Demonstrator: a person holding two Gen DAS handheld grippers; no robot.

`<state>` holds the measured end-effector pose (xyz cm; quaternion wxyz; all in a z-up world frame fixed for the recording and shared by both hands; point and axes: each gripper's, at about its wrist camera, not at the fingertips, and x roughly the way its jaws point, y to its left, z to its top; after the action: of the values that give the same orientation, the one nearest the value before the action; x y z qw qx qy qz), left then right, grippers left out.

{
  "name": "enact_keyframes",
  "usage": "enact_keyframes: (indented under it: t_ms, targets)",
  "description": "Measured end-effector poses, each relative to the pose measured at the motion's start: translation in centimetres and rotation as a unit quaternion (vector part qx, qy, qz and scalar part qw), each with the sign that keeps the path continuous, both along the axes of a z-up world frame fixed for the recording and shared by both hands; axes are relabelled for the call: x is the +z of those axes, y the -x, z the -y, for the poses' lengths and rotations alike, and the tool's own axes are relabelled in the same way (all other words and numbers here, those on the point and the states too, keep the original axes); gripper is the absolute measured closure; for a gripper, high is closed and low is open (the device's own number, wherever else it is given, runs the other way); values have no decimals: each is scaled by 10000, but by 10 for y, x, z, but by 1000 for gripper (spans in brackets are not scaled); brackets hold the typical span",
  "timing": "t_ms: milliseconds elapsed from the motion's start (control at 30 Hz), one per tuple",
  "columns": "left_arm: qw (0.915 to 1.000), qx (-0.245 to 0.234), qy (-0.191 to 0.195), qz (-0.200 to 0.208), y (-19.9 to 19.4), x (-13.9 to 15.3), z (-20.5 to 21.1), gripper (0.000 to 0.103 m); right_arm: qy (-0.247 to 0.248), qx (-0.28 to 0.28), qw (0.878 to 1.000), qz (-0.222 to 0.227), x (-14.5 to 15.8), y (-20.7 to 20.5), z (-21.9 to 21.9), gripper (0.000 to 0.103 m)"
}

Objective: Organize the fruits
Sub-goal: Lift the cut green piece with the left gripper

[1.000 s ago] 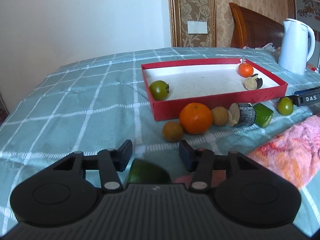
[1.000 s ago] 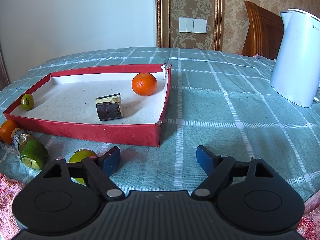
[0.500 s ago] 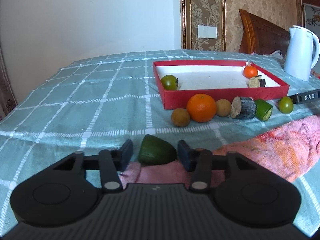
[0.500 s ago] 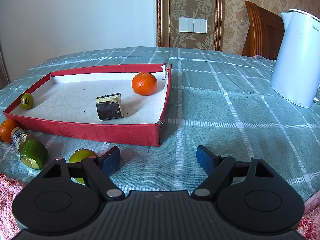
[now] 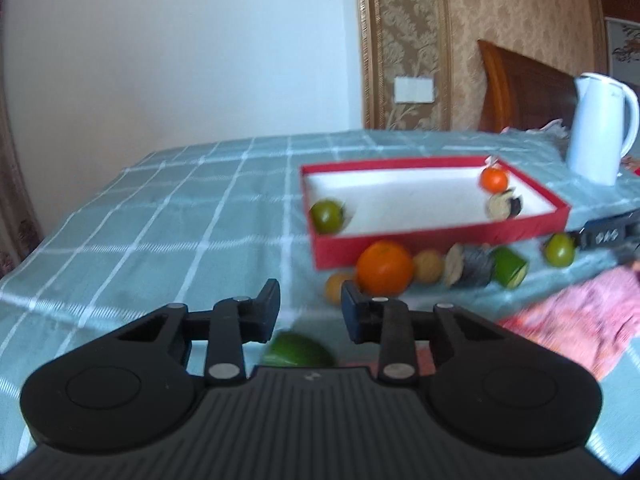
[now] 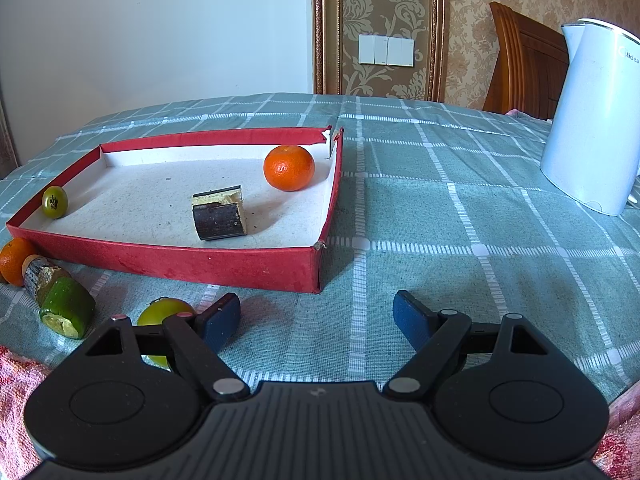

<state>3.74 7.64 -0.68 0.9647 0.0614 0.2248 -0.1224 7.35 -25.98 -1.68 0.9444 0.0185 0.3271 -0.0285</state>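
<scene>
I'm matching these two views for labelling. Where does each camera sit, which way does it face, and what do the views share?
Left wrist: on the left gripper, looking across the checked cloth at the red tray's long side; only its own fingers show.
Right wrist: on the right gripper, facing the tray's near right corner; only its own fingers show, jaws open.
Shared: the tray, the small orange in it, the white kettle.

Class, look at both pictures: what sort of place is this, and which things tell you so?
Probably a room in a home: patterned wallpaper, a carved wooden chair back, and a white kettle on a table under a checked tablecloth.
</scene>
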Motion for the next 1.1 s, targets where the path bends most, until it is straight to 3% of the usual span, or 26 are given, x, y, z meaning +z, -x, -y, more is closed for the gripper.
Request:
enact_keyframes:
  t_ms: [233,367,400,467,533,800,833,867,900,1100]
  targets:
    - [9992,-369,-152,89,-22,12,35,76,0,1,10000,0,0,0,0,19]
    - [9994,-328,71,-20,-24,18,26,75,-1,3,10000,-1,0,0,0,19]
    - [9994,-330,81,-105,-22,18,22,71,1,2,10000,-1,0,0,0,19]
    - [9998,-125,78,-138,-16,16,10,39,4,2,10000,-2,0,0,0,19]
    - [9998,-3,15,-190,-11,11,1,34,5,2,10000,-2,0,0,0,19]
    - [9986,67,-159,-500,-11,-8,-5,34,3,-82,10000,-36,-2,0,1,10]
    - [9983,75,-138,-562,-13,-10,-6,42,3,-82,10000,-37,-2,0,1,10]
    - [9977,50,-97,-663,-15,-12,-5,58,2,-83,10000,-38,-2,-1,1,10]
    - [9971,40,-37,-764,-15,-15,-8,64,3,-83,10000,-38,-2,-1,1,10]
    - [9955,159,148,-920,-9,-20,-16,67,4,-81,10000,-39,-2,-1,1,10]
